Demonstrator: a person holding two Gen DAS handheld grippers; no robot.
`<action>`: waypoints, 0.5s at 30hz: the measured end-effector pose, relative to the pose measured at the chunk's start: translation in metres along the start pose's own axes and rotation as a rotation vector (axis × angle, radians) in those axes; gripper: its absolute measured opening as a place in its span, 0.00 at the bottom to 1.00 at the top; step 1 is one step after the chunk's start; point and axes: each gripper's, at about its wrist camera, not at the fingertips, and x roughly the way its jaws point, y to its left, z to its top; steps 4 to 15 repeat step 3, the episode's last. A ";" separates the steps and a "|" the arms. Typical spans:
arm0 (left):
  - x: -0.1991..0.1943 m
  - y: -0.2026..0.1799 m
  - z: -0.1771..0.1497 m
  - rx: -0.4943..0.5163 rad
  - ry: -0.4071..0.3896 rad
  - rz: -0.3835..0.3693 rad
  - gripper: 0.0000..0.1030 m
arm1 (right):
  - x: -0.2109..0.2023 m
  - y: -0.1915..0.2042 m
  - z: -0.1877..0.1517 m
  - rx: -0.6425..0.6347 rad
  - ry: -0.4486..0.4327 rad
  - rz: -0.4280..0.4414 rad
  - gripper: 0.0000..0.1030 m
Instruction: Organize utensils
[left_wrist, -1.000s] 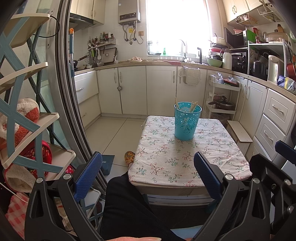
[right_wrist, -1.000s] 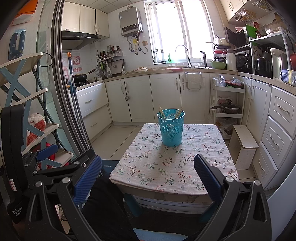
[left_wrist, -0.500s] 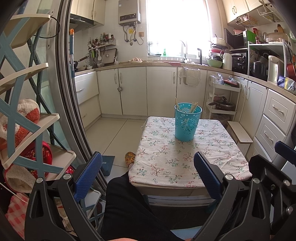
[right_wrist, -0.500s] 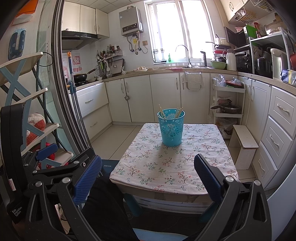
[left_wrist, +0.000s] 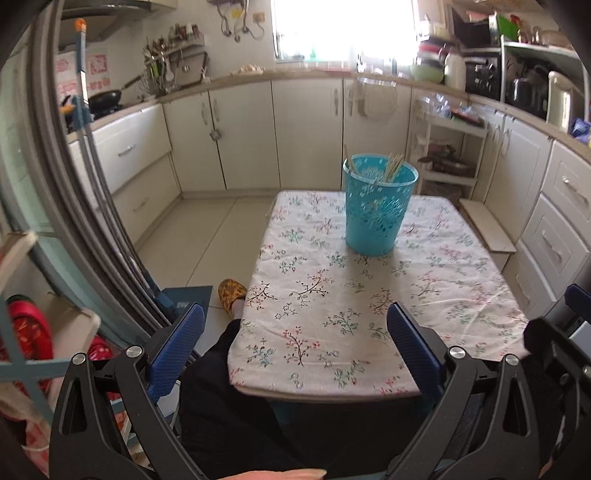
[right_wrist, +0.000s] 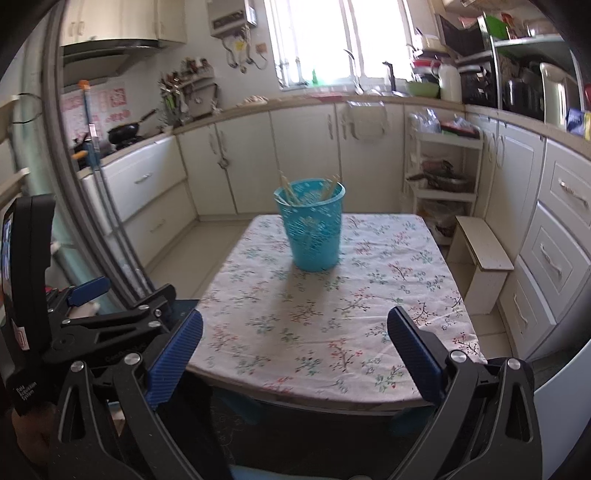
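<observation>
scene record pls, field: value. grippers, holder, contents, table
left gripper: open, empty, held back at the table's near edge
right gripper: open, empty, over the near edge
holder: turquoise perforated basket, upright on the table, toward the far side
contents: wooden chopsticks standing inside, leaning on the rim; count unclear
table: floral tablecloth covers it; nothing else seen on it
contact: neither gripper touches the basket

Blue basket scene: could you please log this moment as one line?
left tool: open, empty | right tool: open, empty | blue basket: upright on table, holds chopsticks | contact: none
</observation>
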 end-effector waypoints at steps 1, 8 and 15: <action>0.022 -0.003 0.004 0.007 0.032 0.000 0.93 | 0.016 -0.006 0.002 0.011 0.024 -0.011 0.93; 0.054 -0.009 0.009 0.020 0.082 0.002 0.93 | 0.046 -0.015 0.006 0.030 0.072 -0.029 0.93; 0.054 -0.009 0.009 0.020 0.082 0.002 0.93 | 0.046 -0.015 0.006 0.030 0.072 -0.029 0.93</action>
